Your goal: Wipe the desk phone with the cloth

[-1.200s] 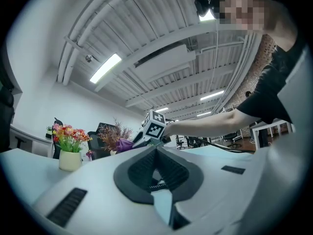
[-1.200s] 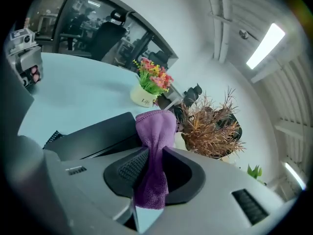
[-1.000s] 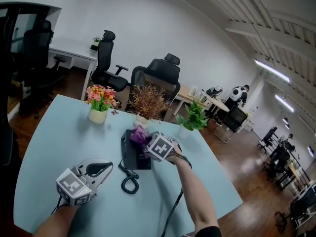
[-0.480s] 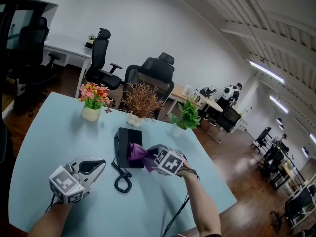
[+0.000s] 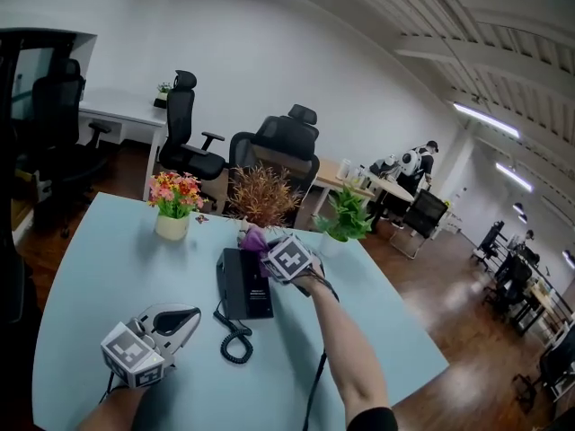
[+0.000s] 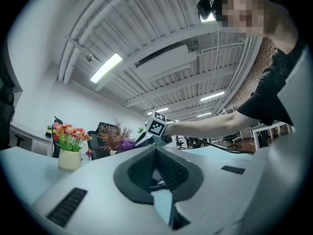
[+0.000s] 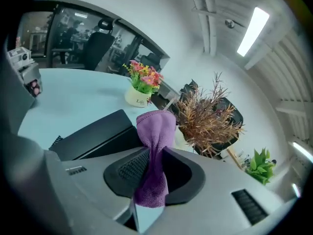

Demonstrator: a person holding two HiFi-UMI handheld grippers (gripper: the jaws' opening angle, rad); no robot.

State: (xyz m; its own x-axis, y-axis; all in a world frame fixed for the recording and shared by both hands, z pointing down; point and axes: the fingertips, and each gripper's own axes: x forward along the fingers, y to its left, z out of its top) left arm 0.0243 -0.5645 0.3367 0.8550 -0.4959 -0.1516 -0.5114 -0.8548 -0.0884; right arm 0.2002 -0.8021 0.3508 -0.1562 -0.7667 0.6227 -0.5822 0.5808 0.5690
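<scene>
The desk phone (image 5: 243, 281) was laid flat near the middle of the pale blue table (image 5: 99, 259), its coiled cord (image 5: 235, 338) trailed toward the near edge. Its far end was closed in by three pots set along the table's far edge: flowers (image 5: 173, 206), a dried plant (image 5: 263, 191) and a green plant (image 5: 344, 218). Bare tabletop was left open to the phone's left and on its near side; the table's right edge was seen running diagonally beside the person's right forearm.

The purple cloth (image 7: 155, 131) was pinched between the jaws of the right gripper (image 5: 269, 251), which were closed tightly on its middle, so that a bunched end stood out past the tips over the phone's far end. Whether that end was touching the phone could not be told.

The left gripper (image 6: 156, 153) was held low near the table's near edge, well apart from the phone, with its jaws brought together and nothing between them.
</scene>
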